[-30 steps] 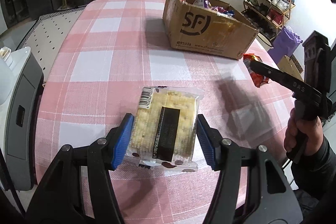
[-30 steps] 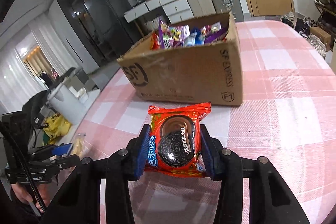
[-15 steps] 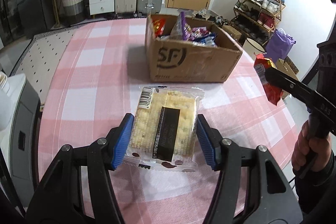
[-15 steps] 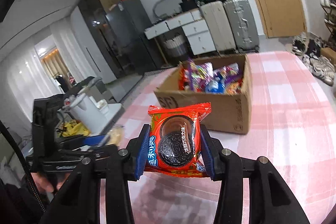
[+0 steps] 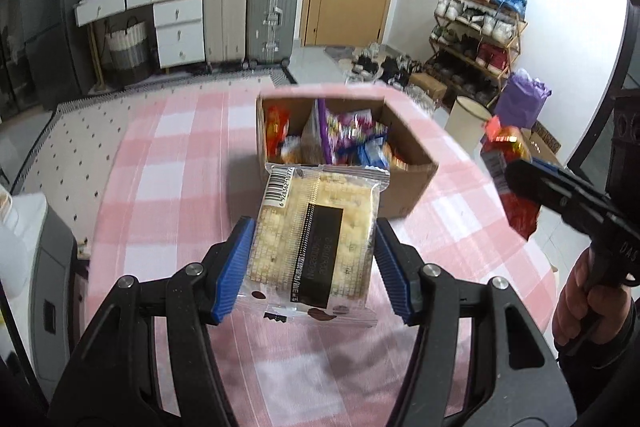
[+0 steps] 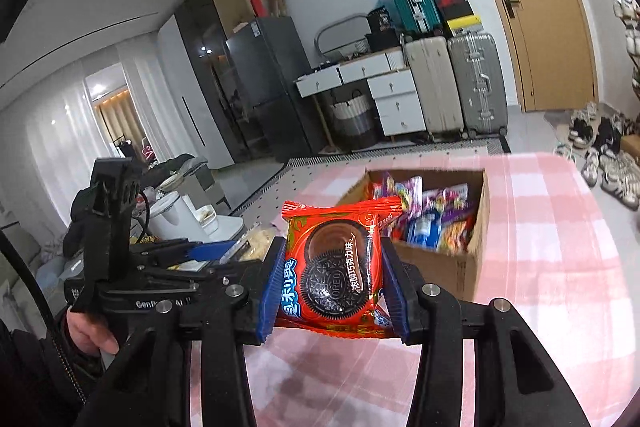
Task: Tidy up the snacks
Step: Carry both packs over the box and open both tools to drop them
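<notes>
My left gripper (image 5: 314, 263) is shut on a clear cracker pack (image 5: 316, 231) with a black label, held in the air above the pink checked table (image 5: 168, 187). My right gripper (image 6: 334, 283) is shut on a red Oreo pack (image 6: 336, 267), also lifted off the table. Ahead of both stands an open cardboard box (image 5: 412, 163) (image 6: 452, 267) filled with several bright snack packs. In the left wrist view the right gripper (image 5: 520, 175) and its red pack (image 5: 508, 155) show at the right edge. The right wrist view shows the left gripper (image 6: 224, 251) at the left.
A grey and white appliance (image 5: 36, 255) stands off the table's left side. Suitcases (image 5: 272, 15), white drawers (image 5: 176, 31) and a shoe rack (image 5: 476, 39) line the room behind. A person's hands (image 5: 580, 299) (image 6: 88, 331) grip the handles.
Both grippers have risen with their packs. The box now sits lower in both views and its inside shows from above; more of the room's back wall has come into view.
</notes>
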